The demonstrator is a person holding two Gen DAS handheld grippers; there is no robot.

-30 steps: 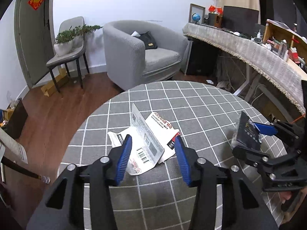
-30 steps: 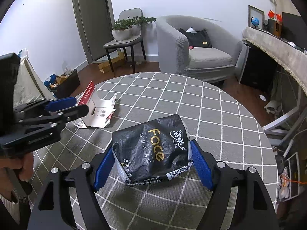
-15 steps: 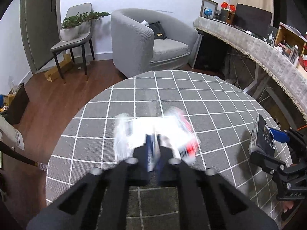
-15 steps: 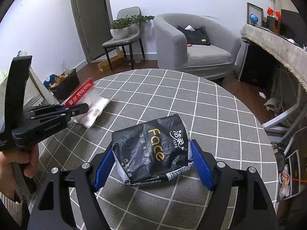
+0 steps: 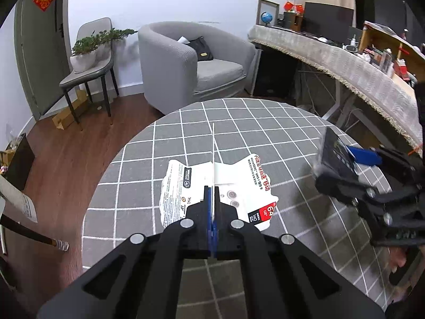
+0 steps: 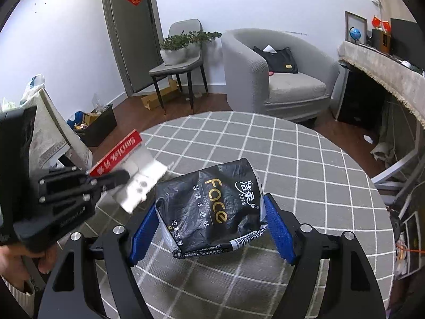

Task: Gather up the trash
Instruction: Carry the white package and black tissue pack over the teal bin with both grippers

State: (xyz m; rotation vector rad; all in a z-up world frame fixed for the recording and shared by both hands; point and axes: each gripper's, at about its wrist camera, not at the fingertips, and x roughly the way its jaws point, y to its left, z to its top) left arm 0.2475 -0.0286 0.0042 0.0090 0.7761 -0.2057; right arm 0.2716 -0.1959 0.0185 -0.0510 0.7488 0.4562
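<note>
My left gripper (image 5: 212,194) is shut on a torn white and red SanDisk card package (image 5: 239,183) and holds it above the round checked table (image 5: 239,122). The same package (image 6: 138,175) shows in the right wrist view, lifted beside the left gripper (image 6: 117,176). My right gripper (image 6: 209,210) is shut on an open black "Face" tissue wrapper (image 6: 212,204), held just above the table (image 6: 318,175). The wrapper (image 5: 333,154) also shows edge-on at the right of the left wrist view.
A grey armchair (image 5: 186,63) with a black bag stands beyond the table. A chair with a potted plant (image 5: 90,53) is at the left wall. A long covered desk (image 5: 345,63) runs along the right. A dark bin with rubbish (image 6: 95,125) sits on the floor.
My left gripper closed on the card package and lifted it off the table. My right gripper kept hold of the black wrapper and barely moved.
</note>
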